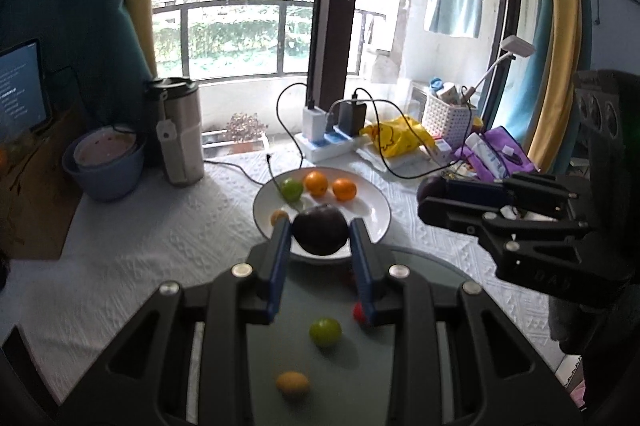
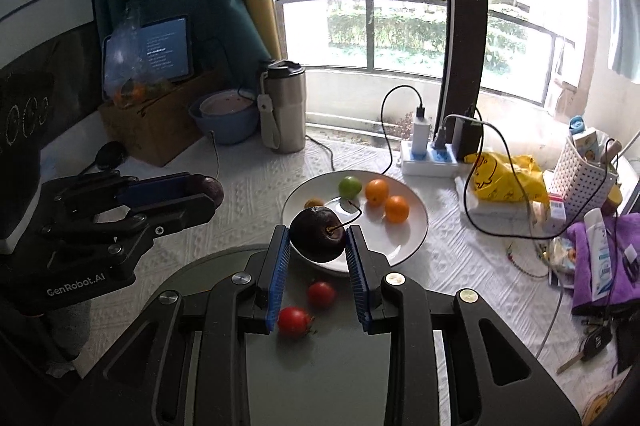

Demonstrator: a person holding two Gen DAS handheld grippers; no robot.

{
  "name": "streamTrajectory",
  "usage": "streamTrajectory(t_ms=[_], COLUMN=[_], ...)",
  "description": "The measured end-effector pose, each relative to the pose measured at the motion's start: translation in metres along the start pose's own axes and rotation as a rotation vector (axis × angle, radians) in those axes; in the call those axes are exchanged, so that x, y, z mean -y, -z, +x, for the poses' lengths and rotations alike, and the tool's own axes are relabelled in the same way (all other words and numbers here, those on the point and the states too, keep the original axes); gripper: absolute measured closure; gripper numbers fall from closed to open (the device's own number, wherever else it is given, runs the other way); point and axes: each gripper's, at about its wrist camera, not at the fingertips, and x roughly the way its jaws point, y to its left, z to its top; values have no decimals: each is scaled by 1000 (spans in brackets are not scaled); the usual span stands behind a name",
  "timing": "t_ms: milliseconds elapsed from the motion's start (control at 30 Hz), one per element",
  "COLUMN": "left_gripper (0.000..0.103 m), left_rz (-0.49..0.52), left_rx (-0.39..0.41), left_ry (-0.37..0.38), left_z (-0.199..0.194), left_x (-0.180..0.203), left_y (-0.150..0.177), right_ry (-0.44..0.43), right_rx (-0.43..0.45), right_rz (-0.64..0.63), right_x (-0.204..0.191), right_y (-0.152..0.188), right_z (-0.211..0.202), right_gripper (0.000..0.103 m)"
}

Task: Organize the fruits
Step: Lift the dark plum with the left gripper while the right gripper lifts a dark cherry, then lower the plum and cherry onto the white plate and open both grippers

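My left gripper [image 1: 320, 238] and right gripper [image 2: 318, 240] each pinch a dark plum [image 1: 320, 232] mid-frame; a slip could knock the oranges [image 1: 316, 183] off the white plate [image 1: 376, 222].

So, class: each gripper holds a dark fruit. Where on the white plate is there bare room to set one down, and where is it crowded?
The white plate is bare on its near right, between the two oranges and the rim. Its far side is crowded: green fruit, oranges, small yellow fruit. The right gripper and left gripper each grip a dark fruit.
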Motion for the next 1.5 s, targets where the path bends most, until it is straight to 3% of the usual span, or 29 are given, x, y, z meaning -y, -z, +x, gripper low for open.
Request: streamTrajectory(t_ms=[400,967,1300,1500], left_gripper=[72,72,71,71], left_rz=[24,12,-30,-36], left_rx=[-25,-190,-245,-239], left_ry=[27,18,30,22], left_z=[42,124,139,137], left_x=[-1,-14,-25,-26], left_y=[-16,4,10,8], right_ry=[24,-37,-86,-90], right_rx=[-8,-128,-194,-209], right_rz=[18,83,101,121], right_x=[30,51,48,49], right_y=[-11,10,24,25], right_z=[25,95,128,131], right_gripper=[72,72,72,72])
